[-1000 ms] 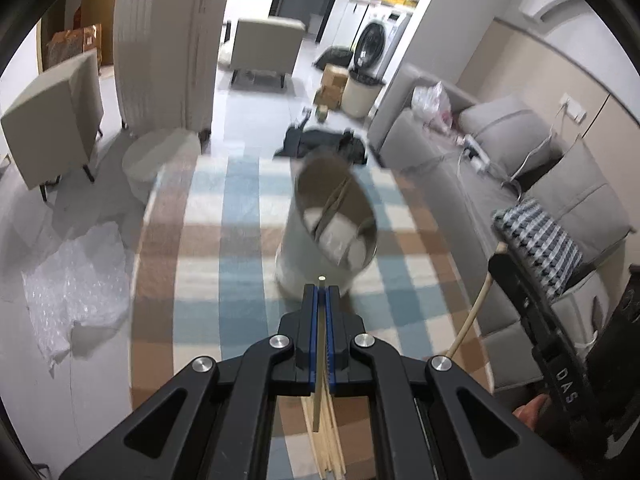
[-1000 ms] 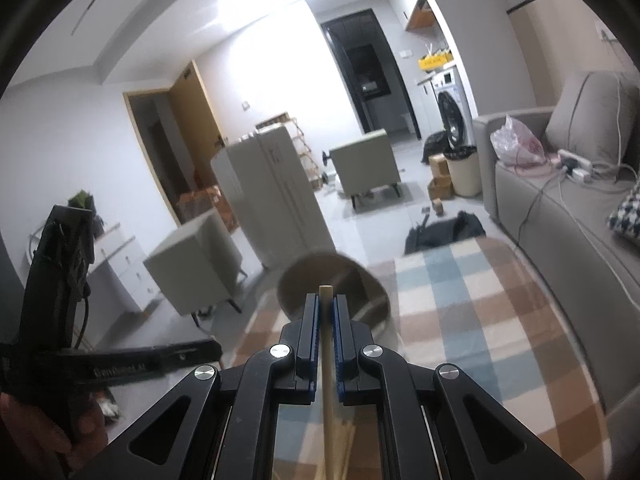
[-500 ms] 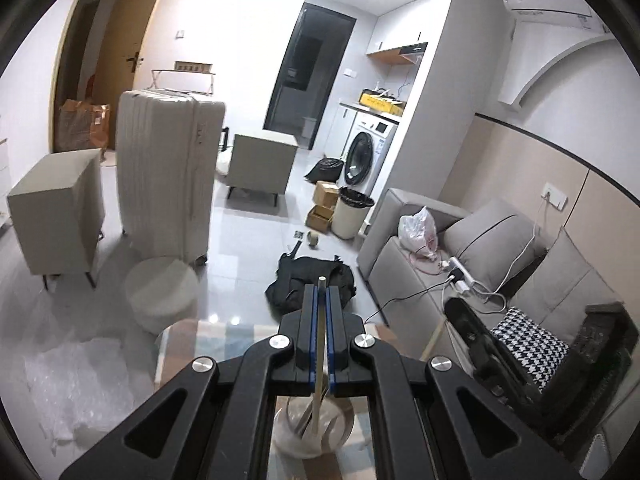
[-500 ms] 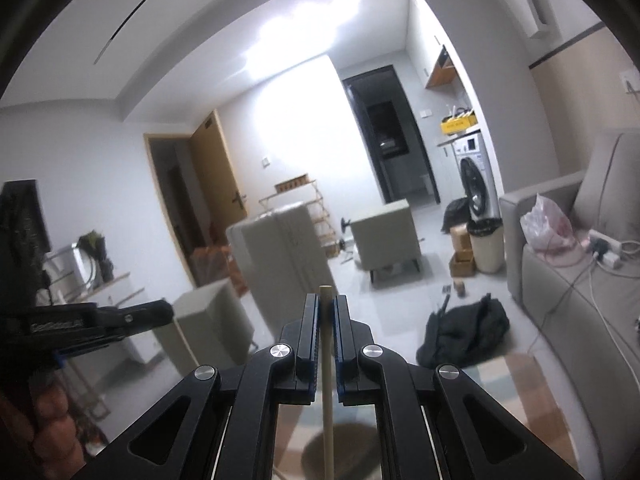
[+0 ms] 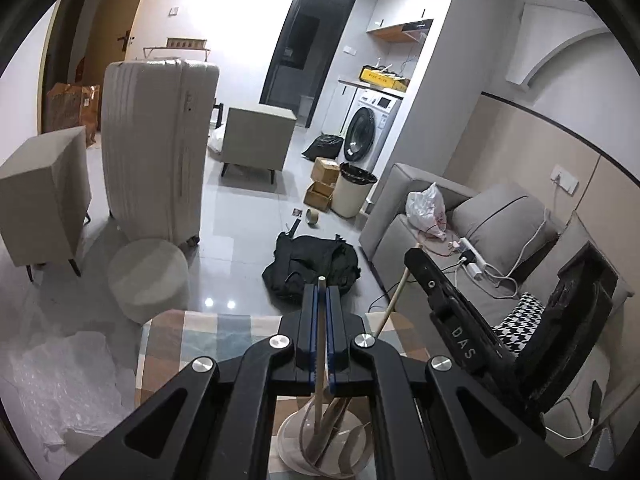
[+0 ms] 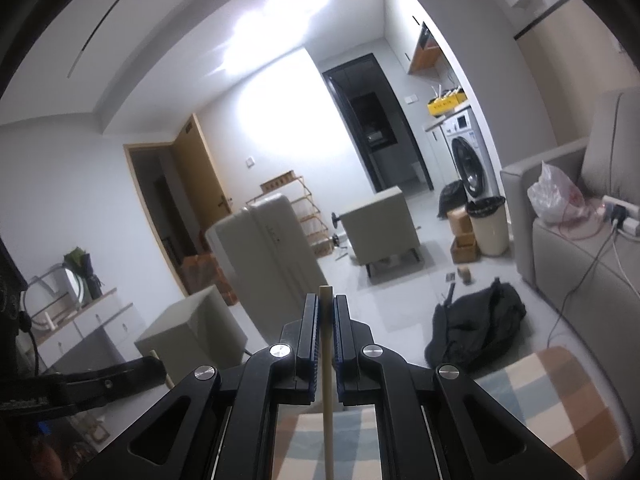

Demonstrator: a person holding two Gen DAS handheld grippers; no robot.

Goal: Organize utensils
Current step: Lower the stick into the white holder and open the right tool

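Left wrist view: left gripper (image 5: 321, 292) pressed together on a wooden chopstick (image 5: 320, 344), tip poking just past the pads. The stick runs down behind the jaws toward a round metal holder (image 5: 320, 446) directly below the gripper, standing on the checked tablecloth (image 5: 192, 336). More sticks in the holder; whether the pinched one touches them, cannot tell. Right of the holder, the right gripper (image 5: 416, 256) shows side-on, white letters "DAS" on its black arm, a second chopstick (image 5: 394, 300) slanting out under its tip. Beyond the holder on the floor: black bag (image 5: 312, 264), white suitcase (image 5: 156, 148), round pouf (image 5: 148, 280). Yellow box (image 5: 384, 76) on the washing machine (image 5: 370, 132) has dark print, too small to read. Grey sofa (image 5: 496, 216) right of the holder.

Right wrist view: right gripper (image 6: 326, 304) pinching the second chopstick (image 6: 327, 380), upright between blue pads, tip just above the fingers, shaft running down out of frame over the tablecloth (image 6: 560, 408). Holder not visible here. Lower left, the left gripper (image 6: 156, 364) side-on, pale stick end at its tip; lettering on its arm blurred, unreadable. Suitcase (image 6: 264, 256) behind the fingers, black bag (image 6: 480, 324) to the right.
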